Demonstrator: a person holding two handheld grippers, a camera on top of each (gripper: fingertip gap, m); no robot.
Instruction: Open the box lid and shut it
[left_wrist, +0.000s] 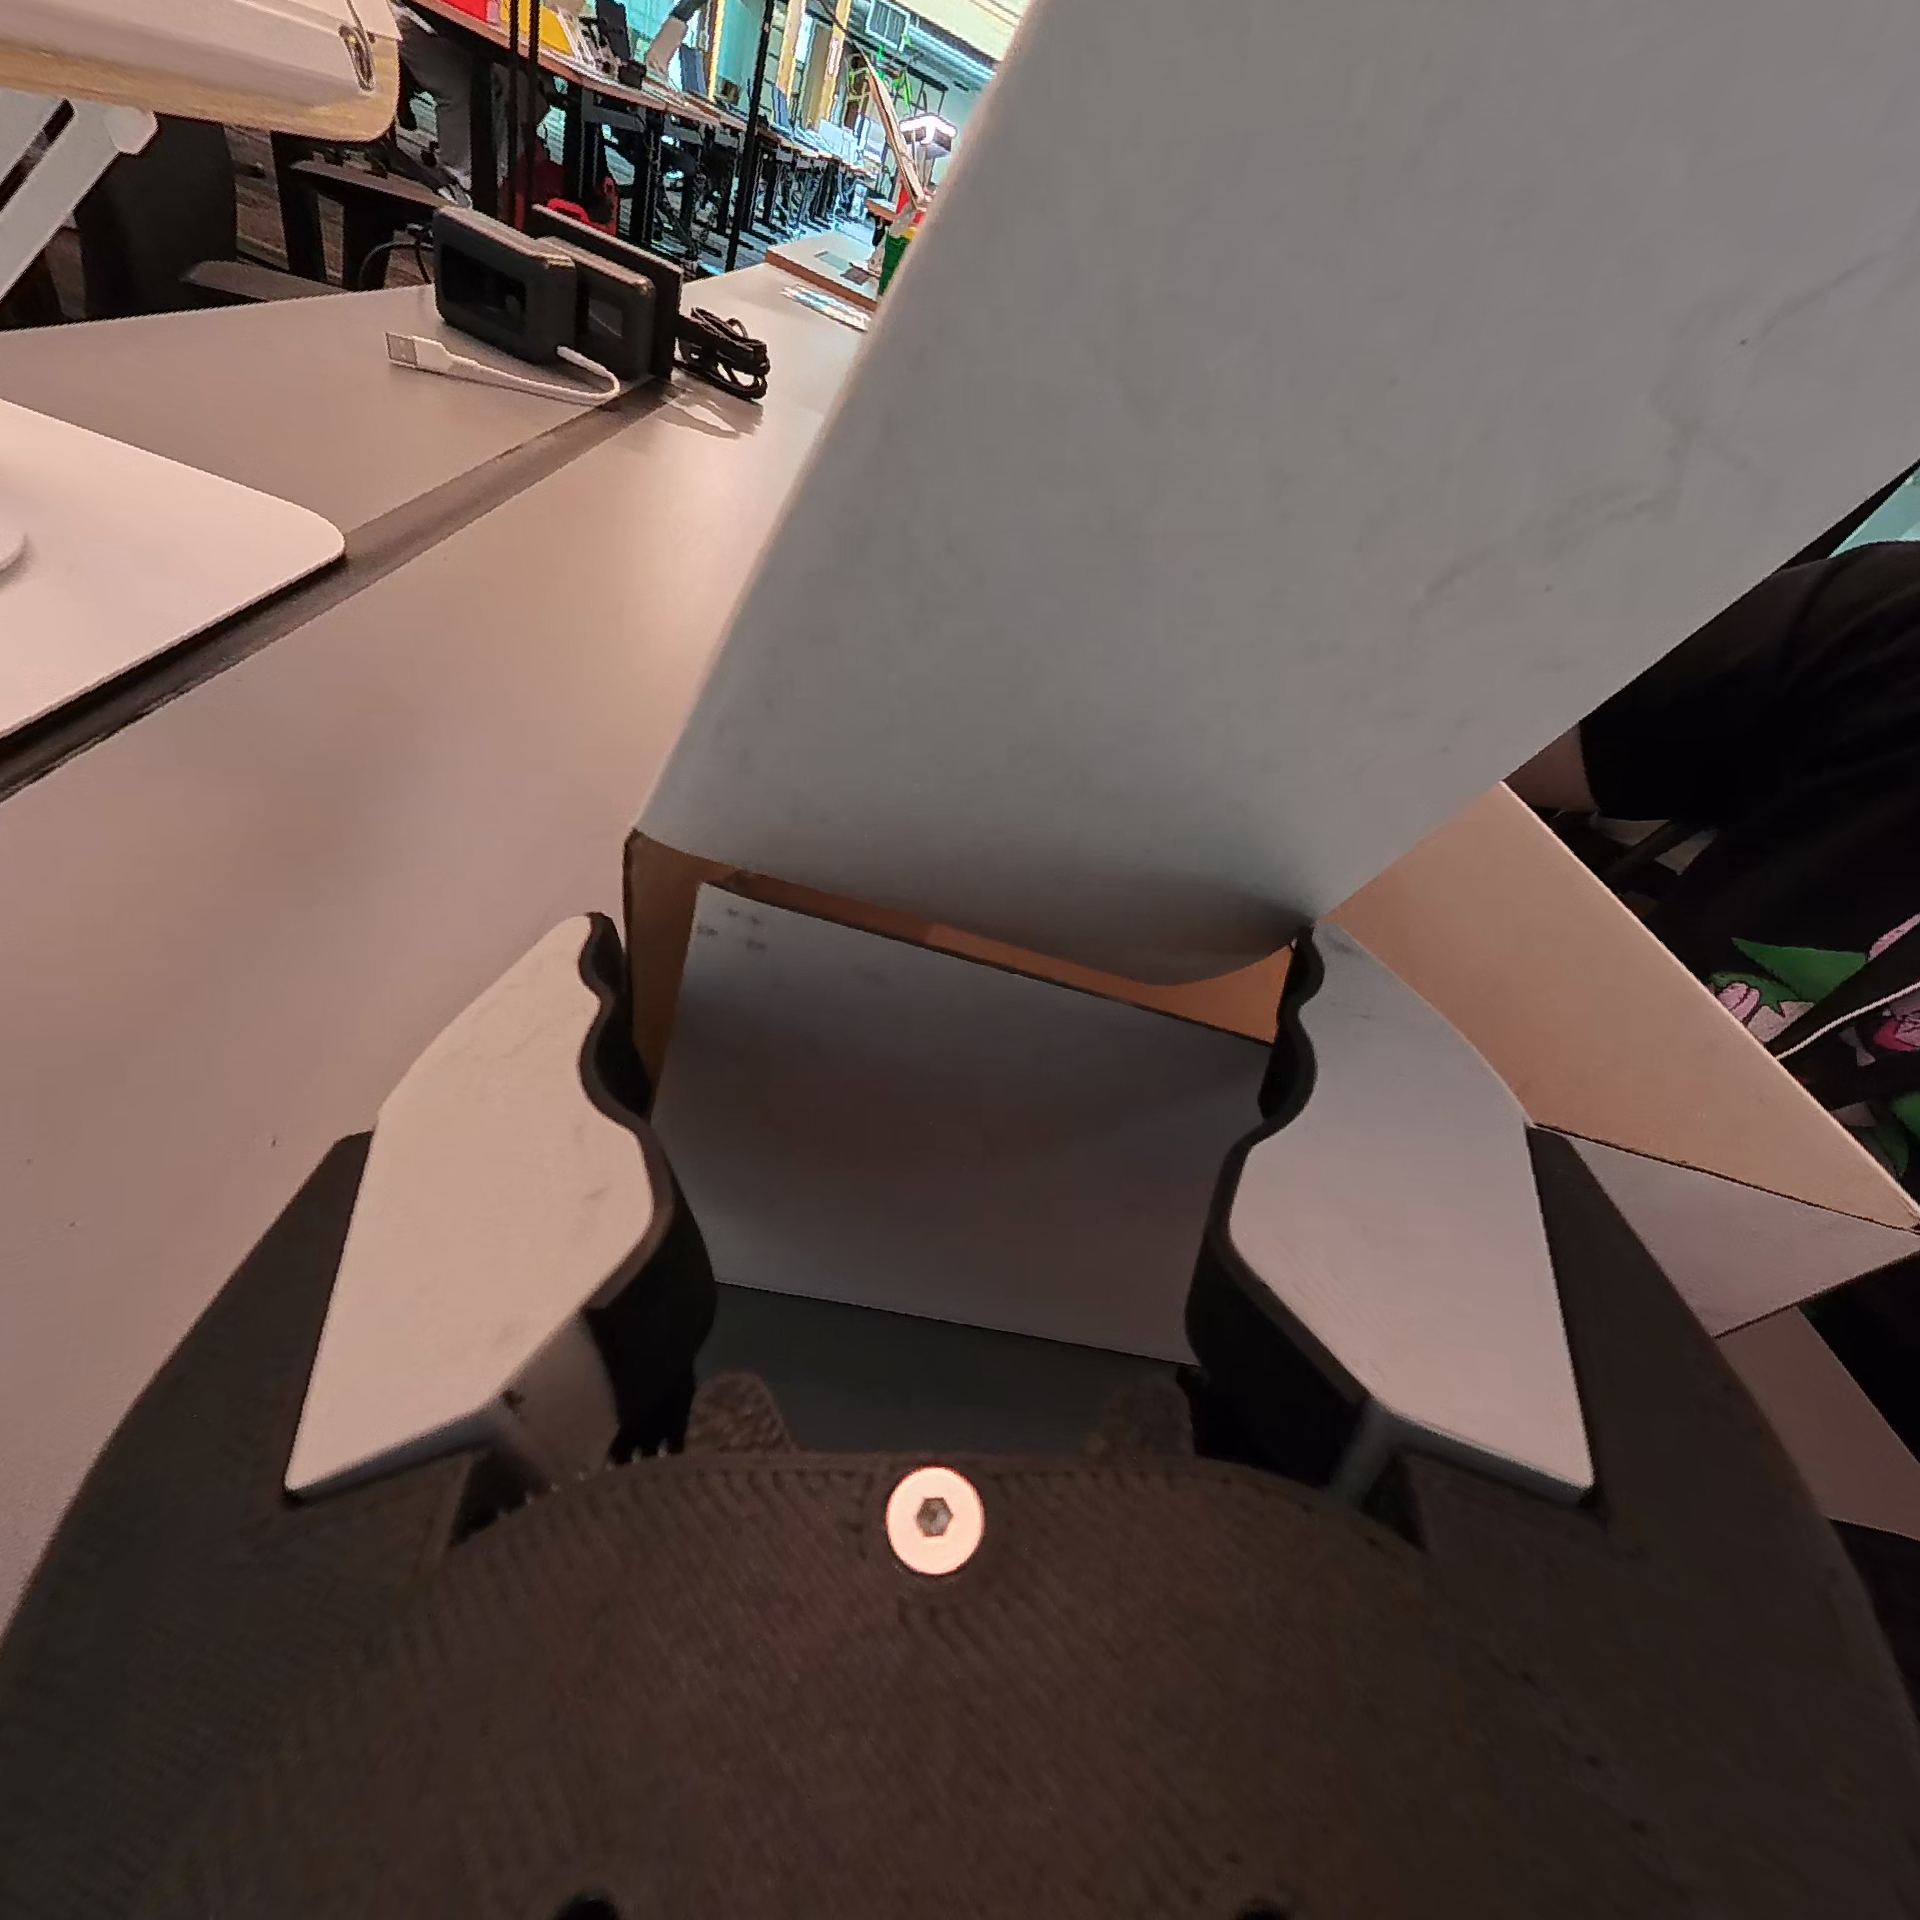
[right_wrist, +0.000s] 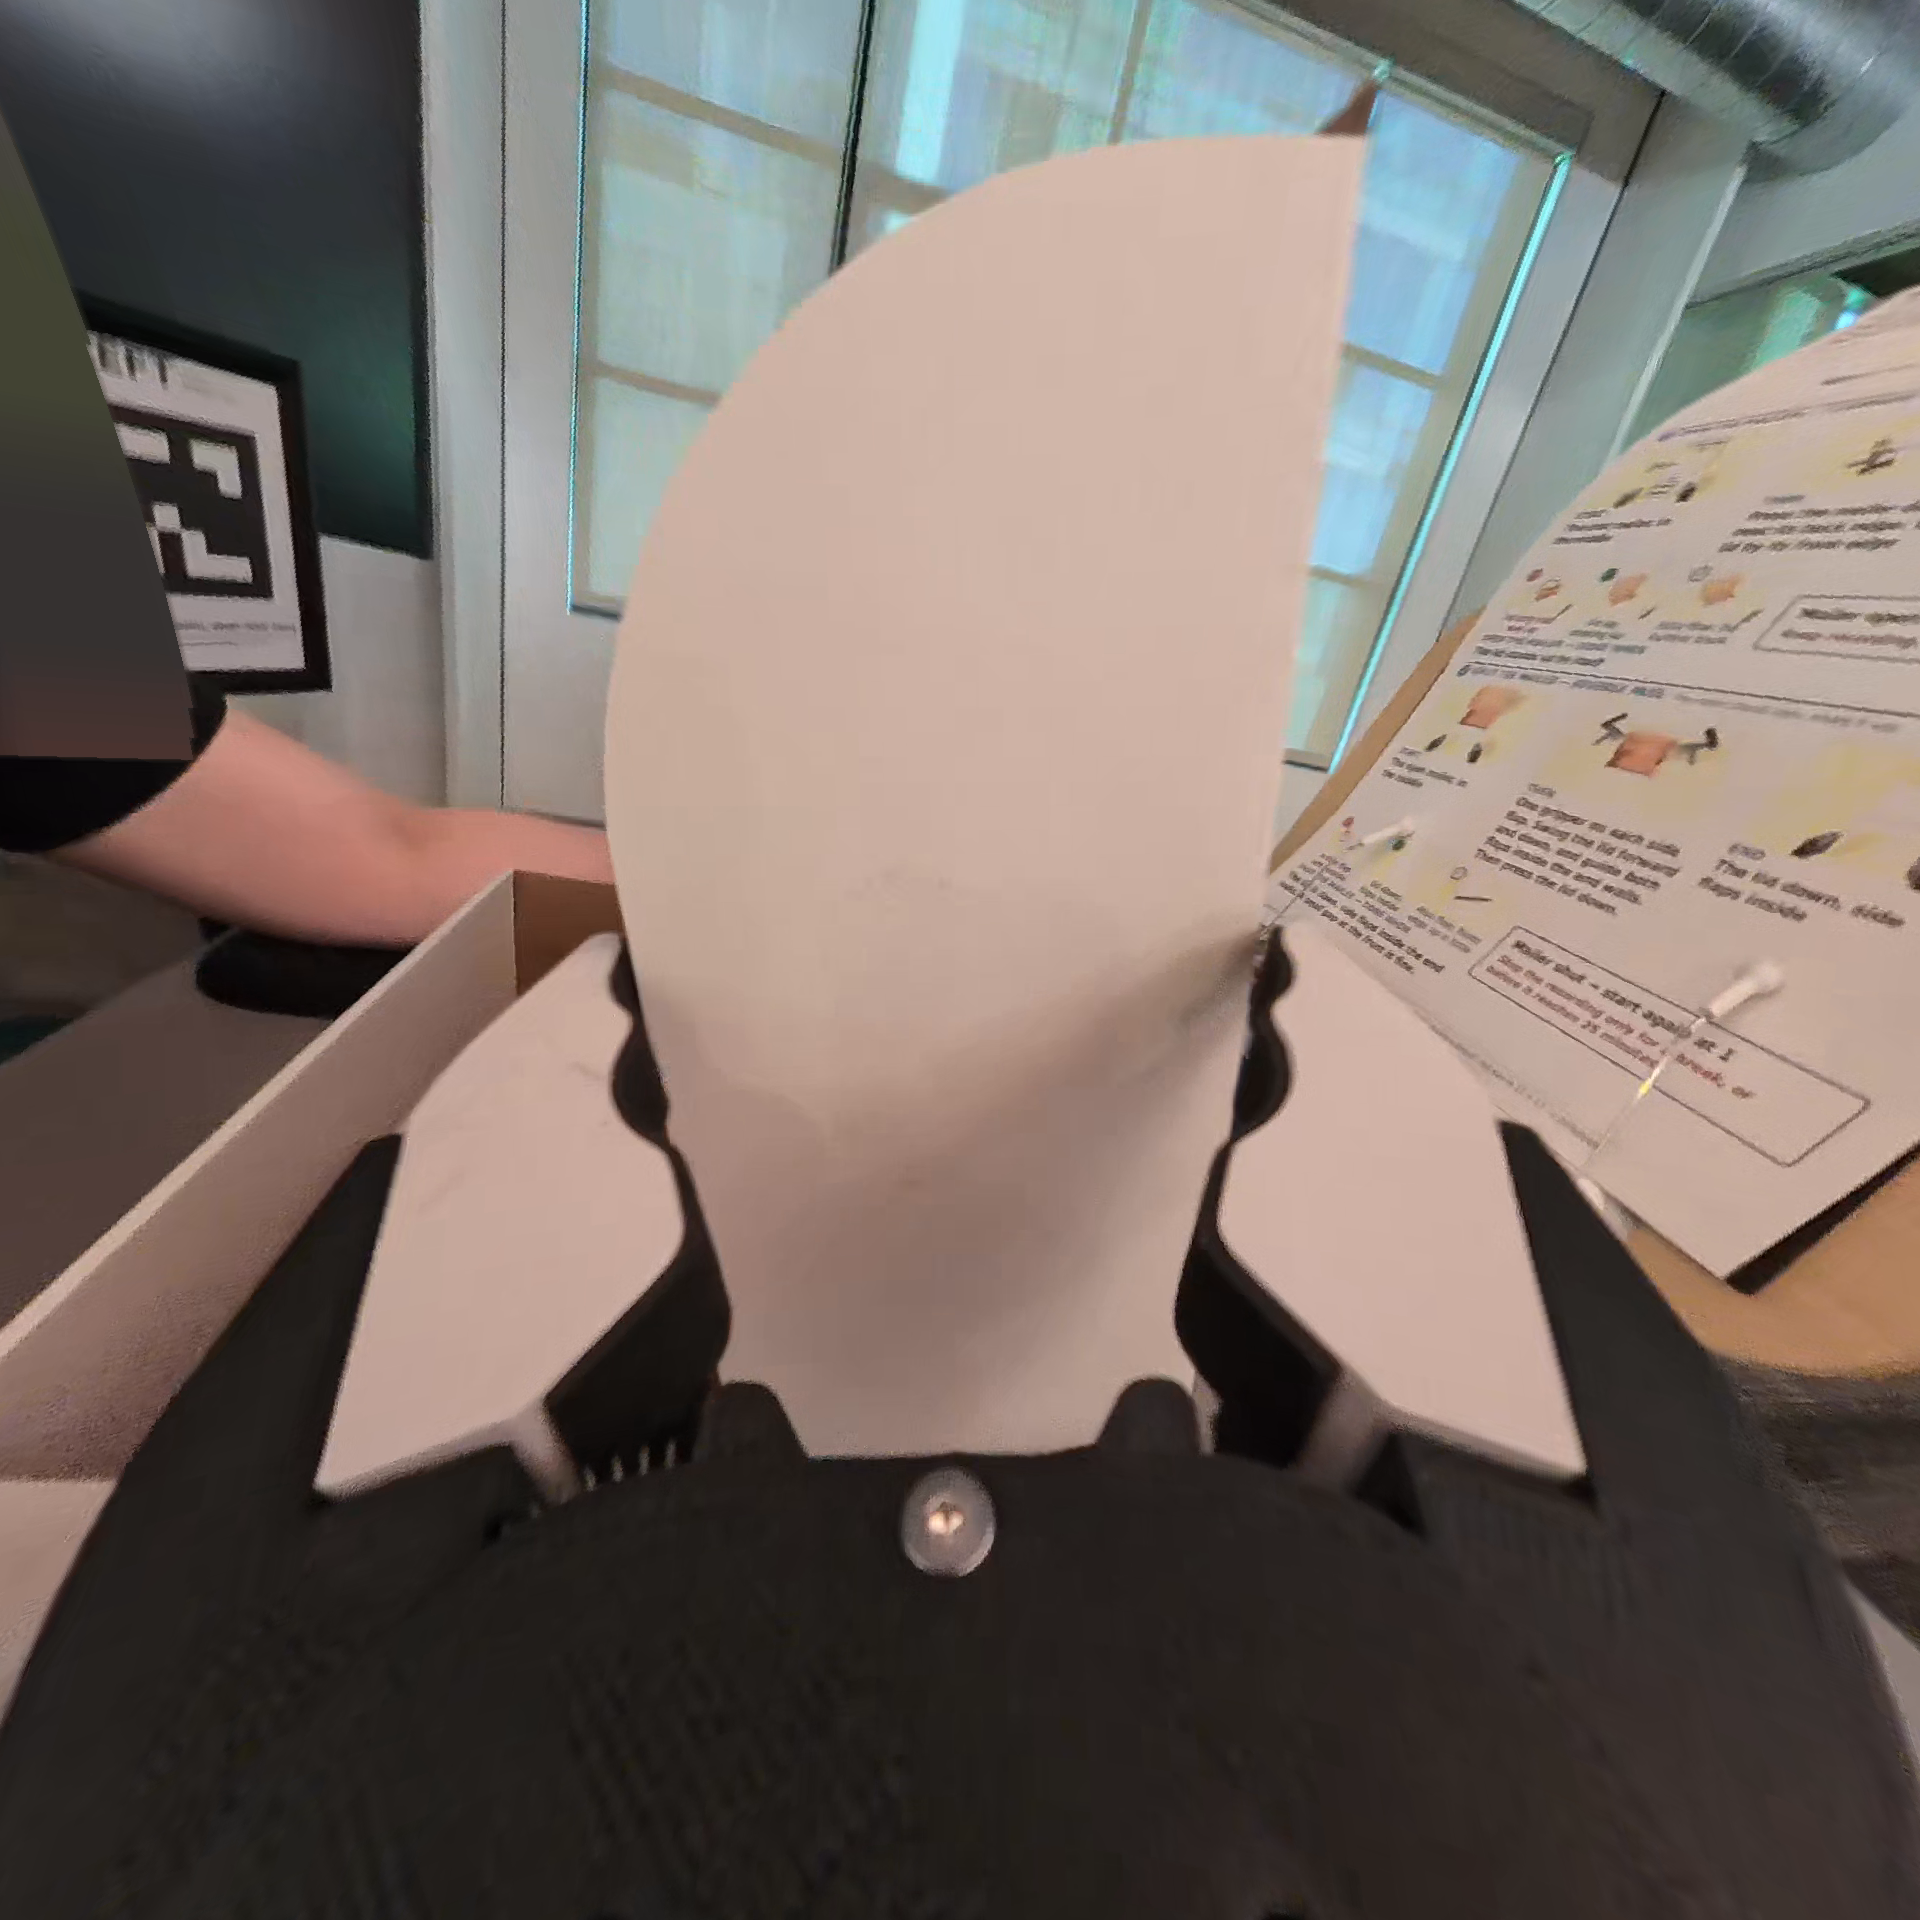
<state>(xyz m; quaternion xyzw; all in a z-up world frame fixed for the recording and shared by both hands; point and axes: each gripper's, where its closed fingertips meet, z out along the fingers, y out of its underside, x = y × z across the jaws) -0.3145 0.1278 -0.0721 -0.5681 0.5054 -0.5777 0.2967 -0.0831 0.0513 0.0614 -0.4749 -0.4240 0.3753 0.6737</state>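
Observation:
The box is a white cardboard mailer with a brown inside. In the left wrist view its side wall (left_wrist: 935, 1143) fills the gap between my fingers, and a large white lid panel (left_wrist: 1299, 468) stands raised above it, tilted to the right. My left gripper (left_wrist: 951, 945) is open and straddles that wall. In the right wrist view a rounded white lid flap (right_wrist: 966, 623) stands upright, face-on between the fingers of my right gripper (right_wrist: 948, 961), which is open. The box's long wall (right_wrist: 260, 1143) runs off to the left. Whether the fingers touch the cardboard is unclear.
On the grey table (left_wrist: 312, 883) to the left are a white monitor base (left_wrist: 135, 561), black devices (left_wrist: 540, 291) and a white cable (left_wrist: 499, 374). A person's arm (right_wrist: 364, 852) rests beyond the box. An illustrated instruction sheet (right_wrist: 1610, 831) leans at the right.

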